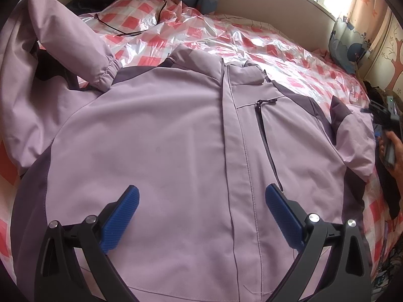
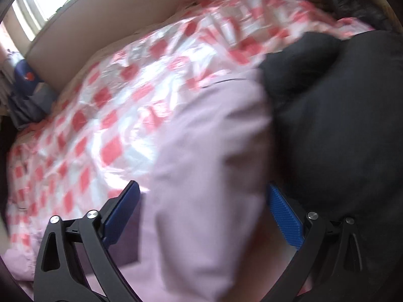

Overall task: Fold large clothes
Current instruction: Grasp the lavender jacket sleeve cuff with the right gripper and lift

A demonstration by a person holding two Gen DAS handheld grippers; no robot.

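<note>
A zipped lilac padded jacket (image 1: 163, 130) lies on the red-checked plastic-covered bed (image 1: 252, 40); left hand-held gripper (image 1: 201, 201) and right hand-held gripper (image 2: 202, 198) both gape open above it

Your left wrist camera sits close above lilac jacket (image 1: 161, 136), tilted steeply down, facing up along bed toward headboard (image 1: 272, 2) and window; blue-padded fingers (image 1: 121, 219) frame bottom edge. Your right wrist camera also angles down, very close over one lilac sleeve (image 2: 209, 176) beside black garment (image 2: 335, 125), picture motion-blurred. Both views share jacket, pink-checked plastic sheet (image 1: 226, 37) and headboard. Left view catches your right hand (image 1: 393, 151) at its right rim.
</note>
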